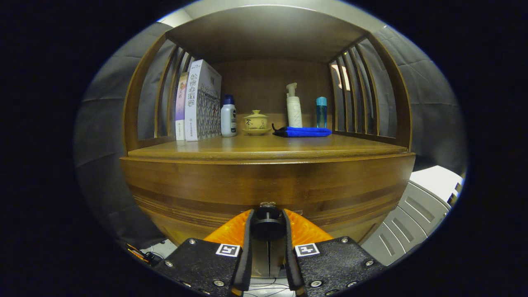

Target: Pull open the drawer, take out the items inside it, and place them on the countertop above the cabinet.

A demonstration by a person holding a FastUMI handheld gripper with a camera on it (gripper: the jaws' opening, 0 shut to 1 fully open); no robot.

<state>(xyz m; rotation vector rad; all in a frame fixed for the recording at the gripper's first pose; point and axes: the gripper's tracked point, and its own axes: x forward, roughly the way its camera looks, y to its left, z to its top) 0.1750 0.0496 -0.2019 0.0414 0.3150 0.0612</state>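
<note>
Gripper view: the tool (268,231) sat at the lower middle of the cabinet front, its two fingers (246,243) closed to a narrow gap around the dark round drawer knob (268,222); both fingers appeared to press on the knob's sides, though the contact faces themselves were hidden behind the knob. The knob stood directly between the fingertips, projecting from the wooden drawer front (268,185) toward the camera; its axis ran in line with the fingers, so the pull would call for a straight withdrawal along that axis, away from the cabinet. The drawer looked fully closed, its front flush with the cabinet face; its contents could not be seen. Above the drawer front, beyond the fingers, lay the counter (268,149), carrying upright books (198,103), a white bottle (228,117), a lidded cup (256,122), a pump bottle (293,108), a blue bottle (321,111) and a folded blue cloth (303,131); bare wood remained along the counter's front edge for placing items.
</note>
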